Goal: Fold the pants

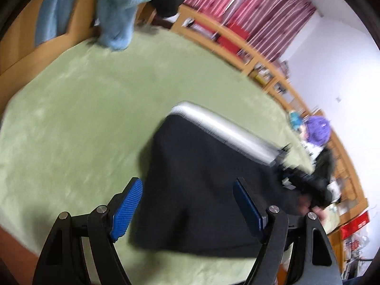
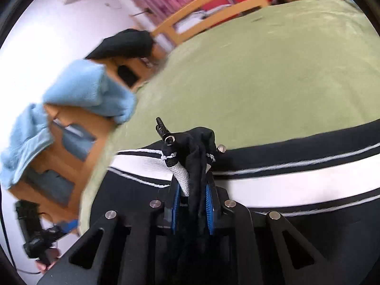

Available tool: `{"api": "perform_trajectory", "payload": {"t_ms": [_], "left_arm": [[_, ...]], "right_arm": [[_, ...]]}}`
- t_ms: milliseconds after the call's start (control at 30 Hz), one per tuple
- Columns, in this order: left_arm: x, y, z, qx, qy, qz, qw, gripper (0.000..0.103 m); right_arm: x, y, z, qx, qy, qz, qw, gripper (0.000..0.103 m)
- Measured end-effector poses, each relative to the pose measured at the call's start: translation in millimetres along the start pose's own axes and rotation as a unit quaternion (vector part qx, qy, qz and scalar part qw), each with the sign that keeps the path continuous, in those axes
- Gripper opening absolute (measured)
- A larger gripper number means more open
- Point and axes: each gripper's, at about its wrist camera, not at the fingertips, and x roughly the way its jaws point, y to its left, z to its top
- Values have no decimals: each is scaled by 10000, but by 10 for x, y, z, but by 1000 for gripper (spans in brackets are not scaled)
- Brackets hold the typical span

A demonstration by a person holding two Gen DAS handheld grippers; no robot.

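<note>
Black pants with a white side stripe lie on a green blanket. My left gripper is open and empty, its blue pads held just above the near part of the pants. My right gripper is shut on a bunched edge of the pants, with black fabric and white stripe pinched between the blue pads. A metal-tipped drawstring sticks up from the pinched bunch. The right gripper also shows in the left wrist view, at the pants' right edge.
A light blue fluffy garment hangs over the wooden bed rail at the far side; it also shows in the right wrist view. A dark garment hangs on the rail. Shelves and a red-striped curtain stand beyond.
</note>
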Motion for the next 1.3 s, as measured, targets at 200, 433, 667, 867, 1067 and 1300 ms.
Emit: {"api": "perform_trajectory", "payload": {"t_ms": [200, 433, 667, 867, 1067, 1300], "left_arm": [[573, -81, 118, 61, 106, 61, 9999, 77], [858, 189, 14, -265, 417, 727, 9961, 73], [460, 63, -187, 135, 521, 658, 9964, 74], [183, 176, -459, 522, 465, 1138, 9910, 74], [554, 276, -497, 90, 793, 1380, 9872, 77], [321, 296, -448, -73, 884, 975, 9913, 75]], "right_arm": [[129, -79, -133, -126, 787, -303, 9964, 35], [-547, 161, -614, -494, 625, 195, 9966, 55], [-465, 317, -1059, -775, 765, -4, 9941, 54], [-431, 218, -1000, -252, 848, -97, 9960, 63], [-469, 270, -1124, -492, 682, -144, 9964, 27], [-480, 233, -1439, -652, 893, -192, 9937, 28]]}}
